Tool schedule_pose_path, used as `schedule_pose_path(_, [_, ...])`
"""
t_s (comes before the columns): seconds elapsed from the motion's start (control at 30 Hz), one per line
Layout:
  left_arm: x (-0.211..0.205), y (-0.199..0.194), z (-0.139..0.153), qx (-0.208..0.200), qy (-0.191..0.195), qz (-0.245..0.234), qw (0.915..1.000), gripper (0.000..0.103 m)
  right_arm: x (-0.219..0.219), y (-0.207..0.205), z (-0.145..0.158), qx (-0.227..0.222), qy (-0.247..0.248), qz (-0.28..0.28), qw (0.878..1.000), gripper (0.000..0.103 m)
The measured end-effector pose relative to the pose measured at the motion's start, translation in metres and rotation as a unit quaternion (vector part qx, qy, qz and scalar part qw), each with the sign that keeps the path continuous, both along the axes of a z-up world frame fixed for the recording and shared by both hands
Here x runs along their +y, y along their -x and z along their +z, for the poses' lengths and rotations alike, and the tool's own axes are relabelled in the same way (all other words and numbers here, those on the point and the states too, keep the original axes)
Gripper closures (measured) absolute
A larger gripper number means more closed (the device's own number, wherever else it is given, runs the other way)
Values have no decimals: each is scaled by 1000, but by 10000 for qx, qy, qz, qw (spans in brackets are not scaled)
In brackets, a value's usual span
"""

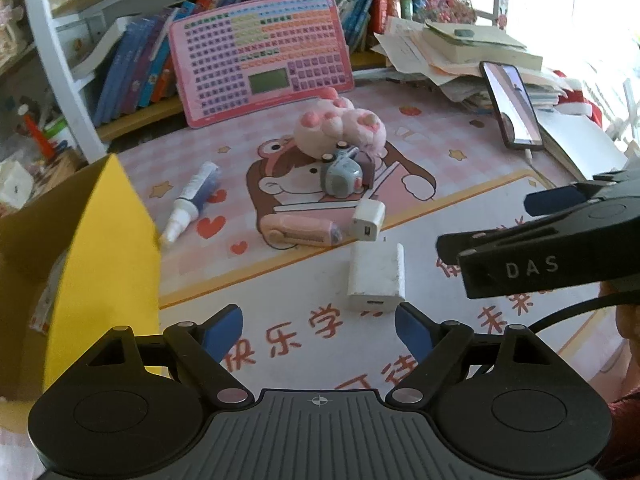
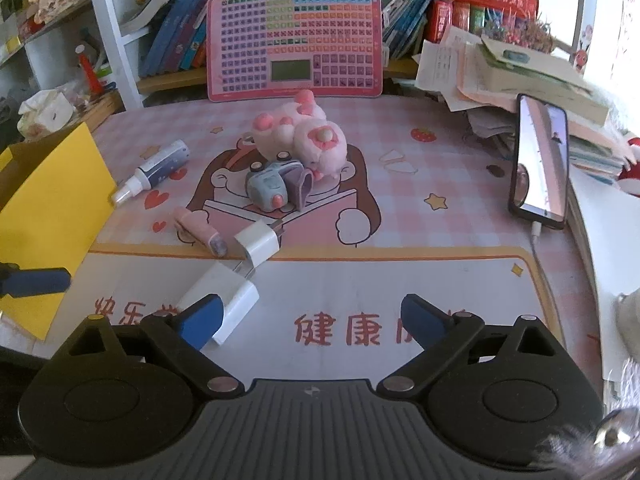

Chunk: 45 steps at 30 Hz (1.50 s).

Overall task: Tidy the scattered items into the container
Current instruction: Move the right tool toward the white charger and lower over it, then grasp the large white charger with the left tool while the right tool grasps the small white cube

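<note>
A yellow cardboard box [image 1: 104, 240] [image 2: 48, 208] stands open at the left edge of the desk mat. On the mat lie a spray bottle [image 1: 192, 200] [image 2: 156, 172], a pink plush toy [image 1: 344, 124] [image 2: 304, 132], a grey toy car [image 1: 342, 176] [image 2: 272, 188], a pink oblong gadget [image 1: 296, 230] [image 2: 200, 230], a small white charger [image 1: 368, 220] [image 2: 258, 242] and a large white charger [image 1: 376, 276] [image 2: 224, 296]. My left gripper [image 1: 319, 320] is open, with the large charger just beyond its fingertips. My right gripper [image 2: 312, 316] [image 1: 484, 224] is open and holds nothing; its left finger overlaps the large charger's near end.
A pink learning pad [image 2: 294, 40] leans on a bookshelf at the back. A phone [image 2: 540, 164] stands propped at the right with a cable, against a pile of papers and books [image 2: 520, 68]. Clutter sits beyond the box at the left.
</note>
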<state>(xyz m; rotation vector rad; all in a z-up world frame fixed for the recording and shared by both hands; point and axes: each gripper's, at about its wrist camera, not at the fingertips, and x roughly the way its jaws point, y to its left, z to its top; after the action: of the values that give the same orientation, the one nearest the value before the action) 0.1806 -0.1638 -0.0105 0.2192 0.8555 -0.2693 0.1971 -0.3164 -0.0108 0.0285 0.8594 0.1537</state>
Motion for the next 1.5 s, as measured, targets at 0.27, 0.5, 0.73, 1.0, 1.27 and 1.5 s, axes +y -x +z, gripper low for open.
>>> schedule_pose_path(0.27, [-10, -24, -11, 314, 237, -138, 9991, 40, -7, -23, -11, 241, -291, -6, 9993, 26])
schedule_pose_path(0.5, [-13, -49, -24, 492, 637, -46, 9967, 40, -8, -38, -18, 373, -367, 87, 9986, 29])
schedule_pose_path(0.73, [-18, -61, -33, 560, 711, -119, 9958, 40, -2, -56, -22, 424, -492, 319, 9974, 30])
schedule_pose_path(1.0, [-18, -69, -42, 761, 755, -105, 9942, 55, 14, -75, -29, 475, -515, 731, 9949, 32])
schedule_pose_path(1.27, [-16, -67, -46, 752, 621, -87, 9952, 60, 29, -97, -40, 492, -272, 1114, 9922, 41])
schedule_pose_path(1.5, [-3, -64, -43, 739, 591, 145, 9954, 61, 41, -103, -45, 436, -5, 1303, 9905, 48])
